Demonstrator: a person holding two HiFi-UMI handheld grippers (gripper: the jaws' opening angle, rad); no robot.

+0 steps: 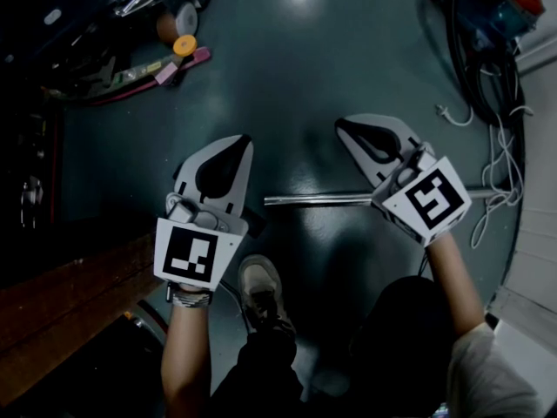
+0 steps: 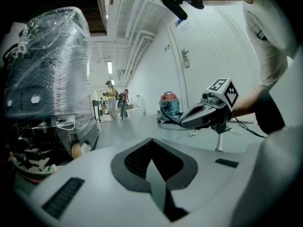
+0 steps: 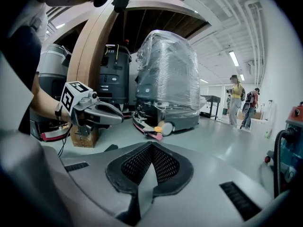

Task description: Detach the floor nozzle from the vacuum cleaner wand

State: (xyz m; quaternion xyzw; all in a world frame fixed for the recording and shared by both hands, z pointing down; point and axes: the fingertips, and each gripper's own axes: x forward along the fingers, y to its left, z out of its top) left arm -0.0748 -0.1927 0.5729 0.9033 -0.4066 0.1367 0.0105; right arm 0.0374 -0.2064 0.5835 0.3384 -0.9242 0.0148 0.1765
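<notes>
Shoe nearest, wooden plank close at left. Just ahead, left tongs and right tongs, both clenched, empty, over the wand lying flat on the floor. Farther off: cables, vacuum cleaner, tape rolls.

Floor: smooth, glossy, mirrors the ceiling light. Wand: bright polished metal tube. Machine wrap: clear, crinkled plastic film. My left gripper and right gripper: matt grey plastic shells; jaws lined black, grid-textured.
</notes>
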